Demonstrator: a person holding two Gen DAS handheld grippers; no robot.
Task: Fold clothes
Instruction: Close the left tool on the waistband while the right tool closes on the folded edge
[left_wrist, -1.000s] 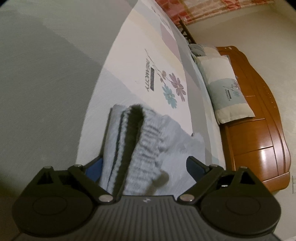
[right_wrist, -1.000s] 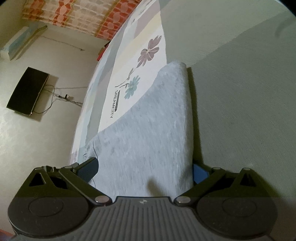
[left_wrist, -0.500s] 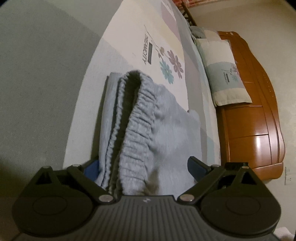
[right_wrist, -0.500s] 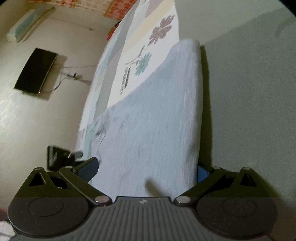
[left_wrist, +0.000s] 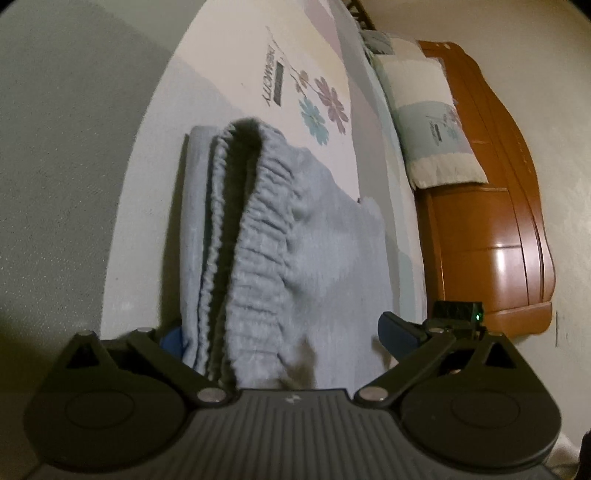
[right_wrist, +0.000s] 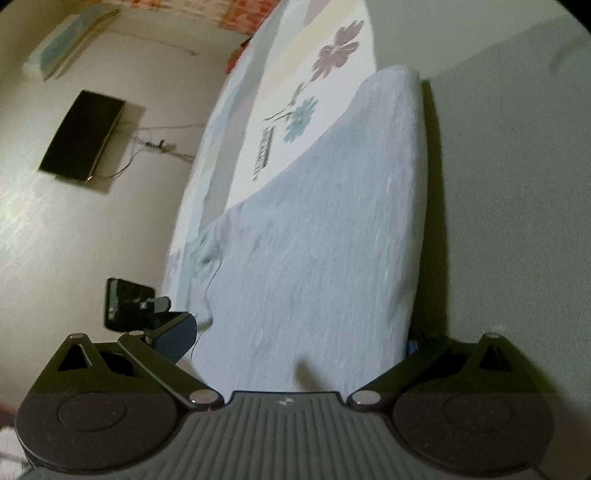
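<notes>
Grey sweatpants (left_wrist: 317, 236) are folded flat on the bed (left_wrist: 236, 74), ribbed waistband (left_wrist: 255, 236) bunched up facing my left hand-held gripper (left_wrist: 284, 332), whose jaws are opening around it. My right hand-held gripper (right_wrist: 299, 339) is spread apart over the smooth end. Floral sheet, pillow (left_wrist: 428, 122), wooden headboard (left_wrist: 491, 206), wall TV (right_wrist: 83, 136).

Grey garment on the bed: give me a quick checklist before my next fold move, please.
1. Grey garment lies on the bed sheet: ok.
2. Left gripper jaws opening, cloth between, blue pads not pressing it: ok.
3. Right gripper wide apart, garment between: ok.
4. Elastic waistband flat: not ok, it gapes open.
5. Far fold edge straight: ok.
6. Layers underneath aligned: cannot tell.
</notes>
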